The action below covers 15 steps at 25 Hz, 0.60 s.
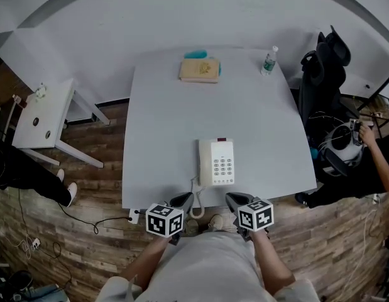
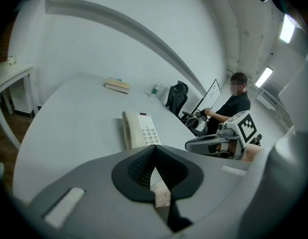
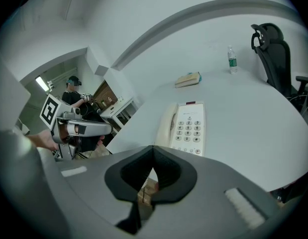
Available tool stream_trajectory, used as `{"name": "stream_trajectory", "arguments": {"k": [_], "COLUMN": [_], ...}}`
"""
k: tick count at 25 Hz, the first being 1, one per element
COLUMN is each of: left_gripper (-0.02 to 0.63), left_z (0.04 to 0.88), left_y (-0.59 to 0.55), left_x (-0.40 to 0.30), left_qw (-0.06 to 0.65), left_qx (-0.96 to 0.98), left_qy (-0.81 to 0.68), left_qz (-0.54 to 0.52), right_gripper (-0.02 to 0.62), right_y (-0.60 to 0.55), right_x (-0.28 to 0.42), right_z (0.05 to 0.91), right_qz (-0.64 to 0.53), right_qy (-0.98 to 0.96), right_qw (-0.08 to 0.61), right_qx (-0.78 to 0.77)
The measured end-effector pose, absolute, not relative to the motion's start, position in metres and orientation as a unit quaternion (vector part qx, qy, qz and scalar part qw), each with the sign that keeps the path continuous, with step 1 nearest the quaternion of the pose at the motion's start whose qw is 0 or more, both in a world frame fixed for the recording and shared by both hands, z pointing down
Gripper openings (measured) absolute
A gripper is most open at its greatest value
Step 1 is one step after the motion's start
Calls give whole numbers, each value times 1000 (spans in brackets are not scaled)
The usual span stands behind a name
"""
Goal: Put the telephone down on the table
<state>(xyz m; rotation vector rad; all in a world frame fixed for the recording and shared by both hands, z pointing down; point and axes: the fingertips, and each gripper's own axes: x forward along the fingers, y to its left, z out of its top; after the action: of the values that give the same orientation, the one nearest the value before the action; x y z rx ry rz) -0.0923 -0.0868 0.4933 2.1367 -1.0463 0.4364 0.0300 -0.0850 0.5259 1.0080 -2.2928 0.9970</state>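
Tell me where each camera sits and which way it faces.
Head view: on the person's head, facing steeply down at table and phone; forearms, left gripper and right gripper show.
Left gripper view: on the left gripper, facing along its shut jaws toward the phone; right gripper shows at right.
Right gripper view: on the right gripper, along its shut jaws toward the phone; left gripper at left.
Shared: all see phone, book, bottle.

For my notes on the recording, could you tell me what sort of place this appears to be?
Probably an office or workroom: a corded desk telephone sits on a large white table, a black office chair stands beside it, and a water bottle stands near the table's far edge.
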Motion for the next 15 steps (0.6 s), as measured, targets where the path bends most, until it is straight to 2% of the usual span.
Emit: {"name": "stream_trajectory", "arguments": {"k": [15], "left_gripper": [11], "left_z": [491], "left_y": [-87], "left_x": [-90], "left_qw": [352], "left_qx": [832], "left_qy": [-395], "left_qz": [166], "right_gripper": [5], "right_y": [-84], "right_x": [23], "right_z": [524], "right_qz": [357], "right_qy": [-833], "right_qw": [222], "right_qx": [359]}}
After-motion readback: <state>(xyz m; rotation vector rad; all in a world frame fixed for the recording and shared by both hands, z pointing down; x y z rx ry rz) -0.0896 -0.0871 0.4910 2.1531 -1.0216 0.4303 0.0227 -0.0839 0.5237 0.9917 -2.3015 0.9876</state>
